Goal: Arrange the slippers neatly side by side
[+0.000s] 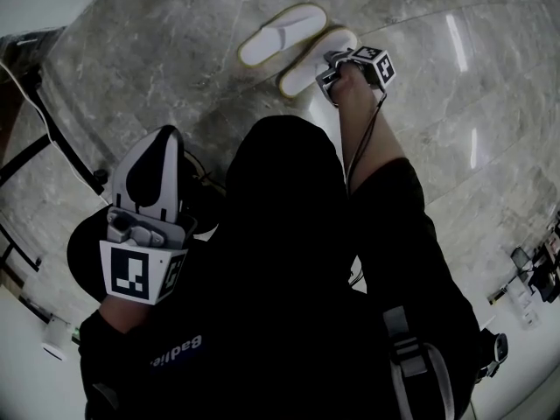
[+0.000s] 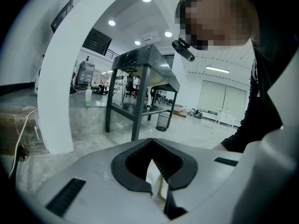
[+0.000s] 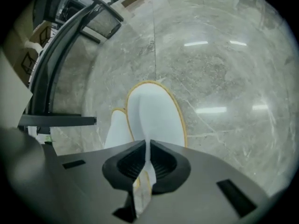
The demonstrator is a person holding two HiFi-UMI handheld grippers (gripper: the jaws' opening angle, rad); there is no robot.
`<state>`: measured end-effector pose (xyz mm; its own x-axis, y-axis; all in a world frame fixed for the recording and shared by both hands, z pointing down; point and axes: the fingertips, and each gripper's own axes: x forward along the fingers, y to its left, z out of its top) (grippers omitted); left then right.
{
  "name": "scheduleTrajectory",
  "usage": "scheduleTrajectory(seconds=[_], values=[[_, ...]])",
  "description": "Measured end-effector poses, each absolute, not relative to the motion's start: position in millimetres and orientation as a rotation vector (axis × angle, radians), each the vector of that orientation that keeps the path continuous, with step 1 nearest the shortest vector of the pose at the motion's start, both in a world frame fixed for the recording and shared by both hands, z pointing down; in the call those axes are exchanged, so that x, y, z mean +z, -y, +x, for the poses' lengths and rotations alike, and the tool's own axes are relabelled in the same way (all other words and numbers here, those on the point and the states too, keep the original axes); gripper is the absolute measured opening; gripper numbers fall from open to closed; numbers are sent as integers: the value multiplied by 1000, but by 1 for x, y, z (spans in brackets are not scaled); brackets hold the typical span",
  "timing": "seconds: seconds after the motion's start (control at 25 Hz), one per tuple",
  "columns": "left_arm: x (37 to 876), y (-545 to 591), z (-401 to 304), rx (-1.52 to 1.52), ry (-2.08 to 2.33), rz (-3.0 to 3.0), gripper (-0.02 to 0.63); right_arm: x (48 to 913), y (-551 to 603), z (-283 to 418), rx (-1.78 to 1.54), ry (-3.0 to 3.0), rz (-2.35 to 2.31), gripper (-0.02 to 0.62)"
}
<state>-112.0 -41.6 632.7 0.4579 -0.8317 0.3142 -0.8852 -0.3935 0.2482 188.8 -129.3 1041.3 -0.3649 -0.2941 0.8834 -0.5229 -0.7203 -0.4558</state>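
Slipper work first: the nearer slipper (image 1: 313, 59) is clenched at its heel edge by the right gripper (image 1: 331, 70), I judge so that it can be slid straight. It lies just beside the far slipper (image 1: 282, 33), nearly parallel, so the pair looks almost arranged. Well apart from the far slipper, close to the person's body, the left gripper (image 1: 162, 143) waits with jaws almost together on no slipper; a pale sliver in their gap I cannot name. Under the far slipper is a polished grey marble floor (image 1: 175, 51). A dark metal table (image 2: 145, 64) stands in the bright hall, how far from the far slipper I cannot tell.
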Motion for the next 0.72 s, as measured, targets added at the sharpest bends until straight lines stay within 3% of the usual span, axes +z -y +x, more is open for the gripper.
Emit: scheduleTrajectory(seconds=[0.2, 0.28, 0.36, 0.72], values=[[632, 41, -111, 189, 1424, 2347, -14, 1036, 139, 177, 2238, 1108, 1741, 31], [629, 43, -109, 163, 1412, 2357, -14, 1036, 141, 172, 2258, 1137, 1754, 127], [626, 44, -109, 135, 1404, 2362, -14, 1035, 142, 167, 2265, 1164, 1746, 165], [605, 63, -98, 23, 1340, 2449, -14, 980, 120, 154, 2209, 1322, 1596, 170]])
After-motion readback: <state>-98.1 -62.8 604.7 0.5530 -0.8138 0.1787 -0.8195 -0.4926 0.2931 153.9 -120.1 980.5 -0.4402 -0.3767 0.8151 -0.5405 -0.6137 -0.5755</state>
